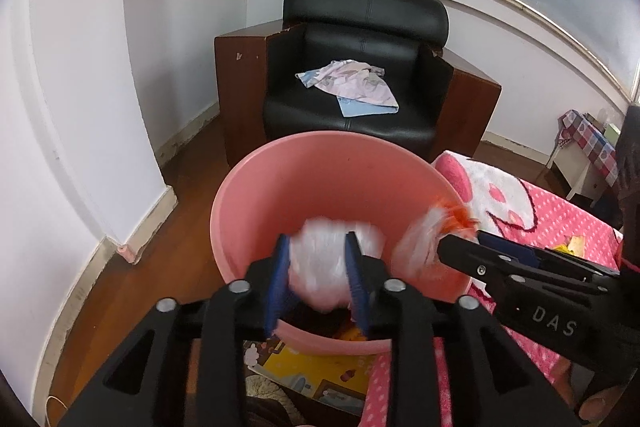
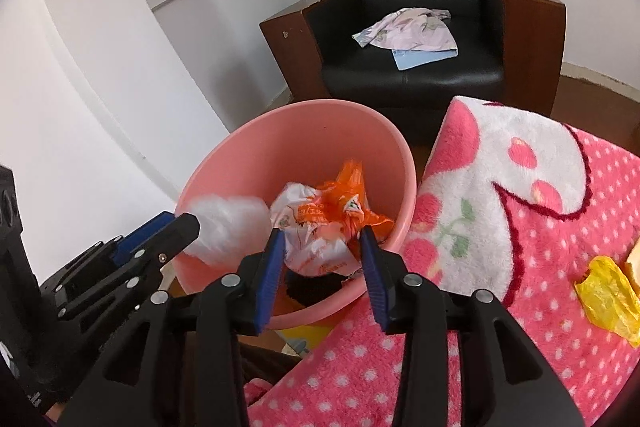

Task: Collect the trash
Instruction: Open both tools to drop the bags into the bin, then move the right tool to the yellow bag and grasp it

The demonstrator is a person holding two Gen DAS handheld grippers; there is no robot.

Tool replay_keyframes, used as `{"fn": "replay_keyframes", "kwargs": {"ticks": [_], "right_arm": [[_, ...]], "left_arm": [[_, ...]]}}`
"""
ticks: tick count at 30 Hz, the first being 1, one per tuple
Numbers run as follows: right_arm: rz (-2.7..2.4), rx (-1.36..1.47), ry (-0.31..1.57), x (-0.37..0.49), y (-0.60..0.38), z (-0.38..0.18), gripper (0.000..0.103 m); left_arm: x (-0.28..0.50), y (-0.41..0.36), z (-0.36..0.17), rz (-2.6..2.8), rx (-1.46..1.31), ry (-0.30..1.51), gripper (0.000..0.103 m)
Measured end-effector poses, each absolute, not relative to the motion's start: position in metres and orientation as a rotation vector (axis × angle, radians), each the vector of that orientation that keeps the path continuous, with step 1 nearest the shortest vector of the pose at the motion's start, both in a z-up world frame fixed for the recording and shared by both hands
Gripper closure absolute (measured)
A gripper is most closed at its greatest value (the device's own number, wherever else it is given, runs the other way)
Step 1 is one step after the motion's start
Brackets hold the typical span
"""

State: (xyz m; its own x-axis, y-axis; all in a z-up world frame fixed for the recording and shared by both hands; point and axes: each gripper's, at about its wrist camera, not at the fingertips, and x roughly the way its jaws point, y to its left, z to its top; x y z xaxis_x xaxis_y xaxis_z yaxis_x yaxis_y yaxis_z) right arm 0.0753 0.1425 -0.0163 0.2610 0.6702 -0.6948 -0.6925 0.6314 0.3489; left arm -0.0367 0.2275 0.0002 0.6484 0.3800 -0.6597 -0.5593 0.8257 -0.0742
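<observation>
A pink bucket [image 1: 248, 179] [image 2: 224, 155] stands on the floor beside a pink dotted blanket [image 2: 520, 227]. Over its mouth my left gripper [image 1: 318, 239] [image 2: 180, 227] stands open. A blurred white plastic wad [image 1: 320, 267] [image 2: 228, 227] sits loose between its blue pads. My right gripper [image 2: 322, 235] [image 1: 452, 243] is beside it over the bucket, jaws parted. A crumpled orange-and-white bag [image 2: 324, 223] [image 1: 424, 239] is at its fingertips, blurred in the left wrist view. Dark and yellow trash lies at the bucket's bottom. A yellow bag [image 2: 608, 299] lies on the blanket to the right.
A black armchair [image 1: 360, 27] with wooden sides stands behind the bucket, with a pale cloth [image 1: 348, 83] on its seat. White walls close in on the left. A yellow picture booklet [image 1: 312, 371] lies on the wooden floor under the bucket. A small table with a checked cloth [image 1: 588, 139] is far right.
</observation>
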Motion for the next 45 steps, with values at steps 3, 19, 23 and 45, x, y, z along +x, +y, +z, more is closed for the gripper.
{"fn": "replay_keyframes", "kwargs": {"ticks": [3,19,23,45], "right_arm": [[0.923,-0.011,0.926,0.08,0.141,-0.015,0.058],[0.88,-0.018,0.875,0.063,0.092,-0.009,0.057],[0.835,-0.019,0.849,0.059,0.06,-0.006,0.057],[0.612,0.165,0.913,0.124,-0.092,-0.04,0.052]], "left_arm": [[-0.036,0.228,0.001,0.55,-0.28,0.672,0.069],[-0.038,0.201,0.014,0.505,-0.278,0.656,0.068],[-0.036,0.184,0.019,0.469,-0.262,0.658,0.068],[0.001,0.093,0.019,0.3,-0.154,0.704,0.068]]}}
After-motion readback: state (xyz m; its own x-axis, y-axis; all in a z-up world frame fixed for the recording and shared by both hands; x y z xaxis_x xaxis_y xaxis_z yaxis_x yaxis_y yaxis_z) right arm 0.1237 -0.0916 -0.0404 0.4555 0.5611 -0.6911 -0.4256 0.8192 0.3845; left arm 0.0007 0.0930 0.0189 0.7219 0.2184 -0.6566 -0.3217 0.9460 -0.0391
